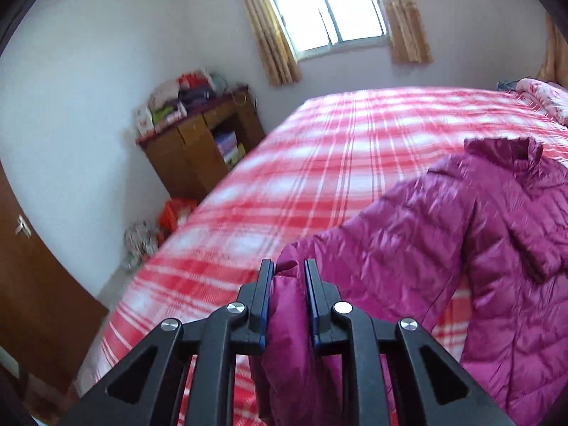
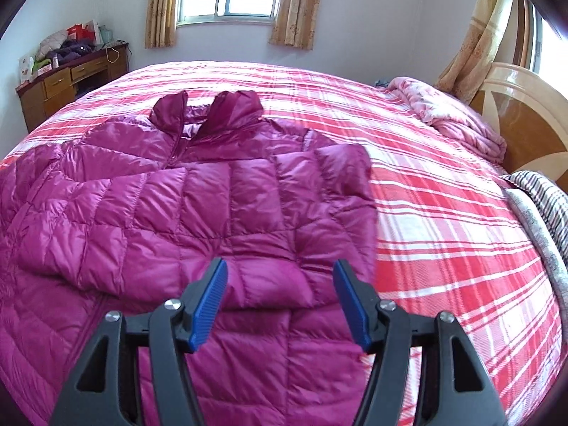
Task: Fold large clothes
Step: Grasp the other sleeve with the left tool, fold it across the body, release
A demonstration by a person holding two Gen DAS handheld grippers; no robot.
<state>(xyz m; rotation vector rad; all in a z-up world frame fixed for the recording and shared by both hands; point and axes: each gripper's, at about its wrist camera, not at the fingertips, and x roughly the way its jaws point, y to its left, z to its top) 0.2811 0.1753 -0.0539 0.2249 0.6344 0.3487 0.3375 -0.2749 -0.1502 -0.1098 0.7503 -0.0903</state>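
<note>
A magenta quilted down jacket (image 2: pixel 198 206) lies front up on the red and white plaid bed (image 2: pixel 443 213), collar toward the window. Its right sleeve is folded across the chest. My right gripper (image 2: pixel 280 277) is open and empty, hovering just above the folded sleeve's cuff. In the left wrist view, my left gripper (image 1: pixel 289 269) is shut on the jacket's left sleeve (image 1: pixel 390 234) near the cuff and holds it lifted off the bed, with the sleeve end hanging down between the fingers. The jacket body (image 1: pixel 514 248) lies to its right.
A wooden desk (image 1: pixel 202 149) piled with clothes stands against the far wall left of the bed. A brown door (image 1: pixel 32 284) is at the left. A pink quilt (image 2: pixel 451 113) and a striped blanket (image 2: pixel 543 213) lie by the wooden headboard (image 2: pixel 525 113) at the right.
</note>
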